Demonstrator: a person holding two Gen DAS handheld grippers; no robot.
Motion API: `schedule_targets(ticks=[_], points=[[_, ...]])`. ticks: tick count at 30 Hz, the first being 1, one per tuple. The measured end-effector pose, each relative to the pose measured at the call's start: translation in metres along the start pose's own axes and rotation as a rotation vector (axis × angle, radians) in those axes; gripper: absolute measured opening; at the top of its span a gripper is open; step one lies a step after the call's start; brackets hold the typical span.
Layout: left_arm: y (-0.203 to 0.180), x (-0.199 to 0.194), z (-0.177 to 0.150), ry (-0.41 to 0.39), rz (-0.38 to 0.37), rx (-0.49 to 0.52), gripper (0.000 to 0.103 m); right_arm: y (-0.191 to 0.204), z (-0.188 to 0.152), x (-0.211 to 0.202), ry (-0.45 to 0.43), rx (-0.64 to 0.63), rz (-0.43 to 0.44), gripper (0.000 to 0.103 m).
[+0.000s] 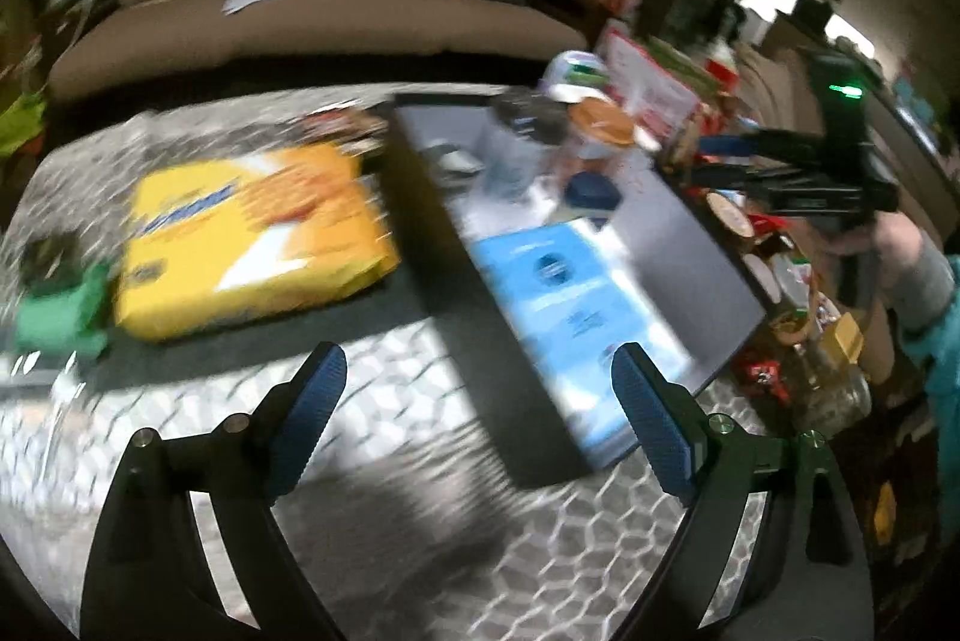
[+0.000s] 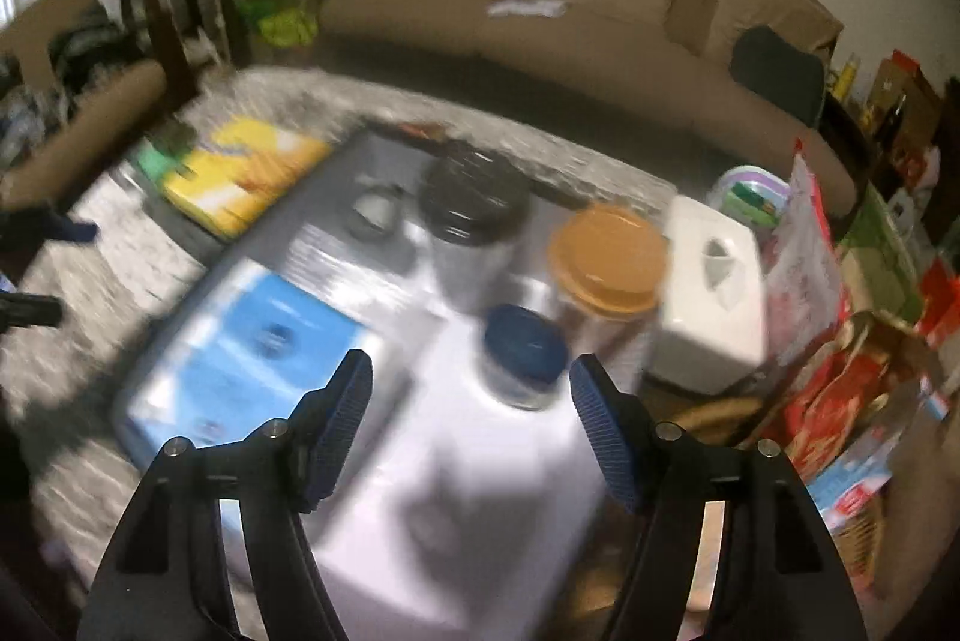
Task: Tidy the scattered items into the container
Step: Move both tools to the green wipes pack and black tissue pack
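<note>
While the left gripper (image 1: 480,371) hangs wide and empty over the patterned table (image 1: 540,539), the grey container (image 1: 690,233) with its blue box (image 1: 576,305) lies ahead, rightward. Seen from the right wrist, the right gripper (image 2: 471,377) gapes, gripping nothing, a blue-lidded jar (image 2: 525,350) just beyond its tips inside the container.

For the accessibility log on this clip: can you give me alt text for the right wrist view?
The right gripper hangs with open, empty jaws over a grey container holding a light blue box, a blue-lidded jar, an orange-lidded jar and a dark-lidded jar. A yellow packet lies outside it on the patterned table, a brown sofa behind; the picture is motion-blurred.
</note>
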State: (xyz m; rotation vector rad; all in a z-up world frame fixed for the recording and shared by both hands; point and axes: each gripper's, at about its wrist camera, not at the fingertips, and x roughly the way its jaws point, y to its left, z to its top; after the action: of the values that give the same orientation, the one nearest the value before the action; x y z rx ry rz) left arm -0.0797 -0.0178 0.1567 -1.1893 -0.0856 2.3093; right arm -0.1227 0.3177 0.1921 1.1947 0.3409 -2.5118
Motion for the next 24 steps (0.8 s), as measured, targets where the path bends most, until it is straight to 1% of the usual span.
schedule_targets(ticks=[1, 3, 5, 8, 10, 13, 18, 20, 21, 24], points=[[0.010, -0.005, -0.005, 0.000, 0.022, -0.018, 0.089, 0.010, 0.002, -0.005, -0.016, 0.026, 0.029, 0.075], [0.031, -0.017, -0.017, -0.003, 0.068, -0.048, 0.089, 0.024, 0.006, -0.008, -0.024, 0.054, 0.080, 0.076], [0.055, -0.030, -0.027, -0.006, 0.113, -0.088, 0.089, 0.041, 0.012, -0.008, -0.028, 0.077, 0.112, 0.076], [0.088, -0.052, -0.041, -0.027, 0.150, -0.145, 0.089, 0.070, 0.022, -0.002, -0.042, 0.104, 0.171, 0.076], [0.113, -0.069, -0.050, -0.057, 0.172, -0.185, 0.089, 0.091, 0.029, 0.002, -0.044, 0.112, 0.201, 0.076], [0.151, -0.088, -0.061, -0.090, 0.216, -0.246, 0.089, 0.118, 0.040, 0.020, -0.051, 0.139, 0.254, 0.076], [0.217, -0.108, -0.072, -0.138, 0.328, -0.330, 0.089, 0.172, 0.063, 0.055, -0.033, 0.169, 0.338, 0.076], [0.235, -0.110, -0.072, -0.155, 0.355, -0.343, 0.089, 0.193, 0.074, 0.070, -0.028, 0.181, 0.363, 0.076], [0.243, -0.109, -0.071, -0.162, 0.363, -0.335, 0.089, 0.203, 0.079, 0.078, -0.026, 0.190, 0.377, 0.076], [0.263, -0.099, -0.061, -0.165, 0.432, -0.285, 0.089, 0.231, 0.098, 0.102, -0.029, 0.231, 0.415, 0.080]])
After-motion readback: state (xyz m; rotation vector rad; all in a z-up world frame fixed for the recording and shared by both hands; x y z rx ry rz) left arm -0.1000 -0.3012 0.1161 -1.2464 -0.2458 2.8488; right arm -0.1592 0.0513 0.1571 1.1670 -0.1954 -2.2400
